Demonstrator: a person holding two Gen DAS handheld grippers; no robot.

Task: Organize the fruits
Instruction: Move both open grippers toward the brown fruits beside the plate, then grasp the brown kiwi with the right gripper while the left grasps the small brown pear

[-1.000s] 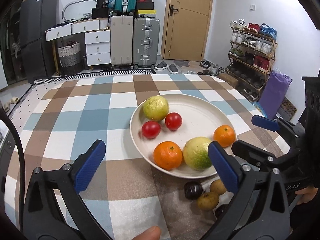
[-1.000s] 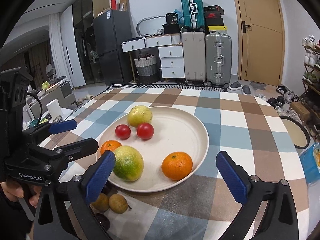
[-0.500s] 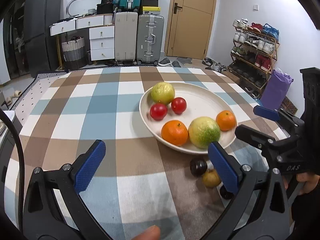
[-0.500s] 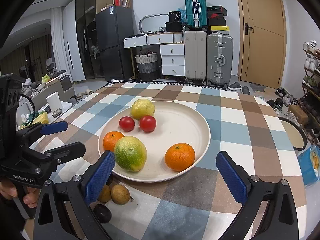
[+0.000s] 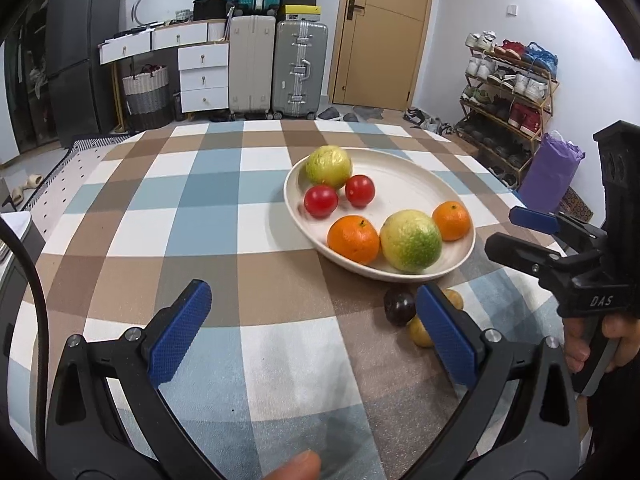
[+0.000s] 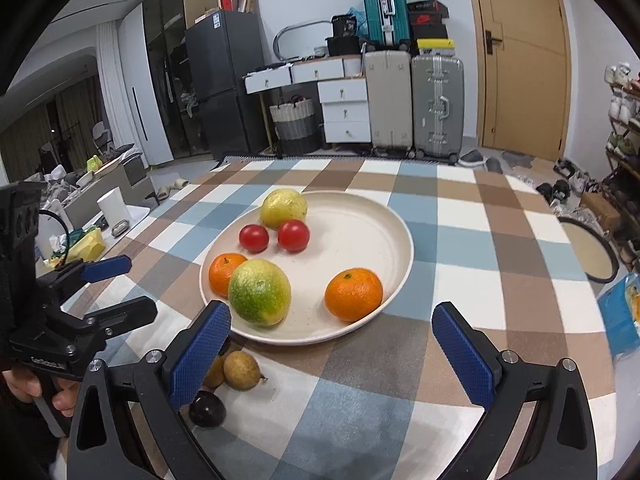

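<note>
Over the last second both cameras have drawn back and risen from the round cream plate point(image 6: 400, 256), so the plate now sits farther off in each view and the loose fruit in front of it has come fully into sight. The left gripper point(image 5: 316, 334) hangs released and empty over the blue, brown and white checked tabletop point(image 5: 200, 216), its blue pads spread wide; the right gripper point(image 6: 332, 354) is likewise spread and holds nothing. The plate's load has not shifted: a yellow-green round fruit point(image 6: 284, 208) at the far side, two small red tomatoes point(image 6: 294, 235) touching it, a large green-and-yellow fruit point(image 6: 259, 292) pressed against a partly hidden orange mandarin point(image 6: 224, 272), and a second orange mandarin point(image 6: 353, 294) apart on the right. What remains off the plate lies just beside its near rim: a dark purple plum-like fruit point(image 6: 207, 409) and two small brownish-yellow round fruits point(image 6: 241, 370), one partly hidden behind the right gripper's left pad. The retreat reads as a reset between picks rather than a finish; these three pieces appear to be the work left, and the dark fruit, nearest the left gripper in its own view, seems the likeliest next target.
</note>
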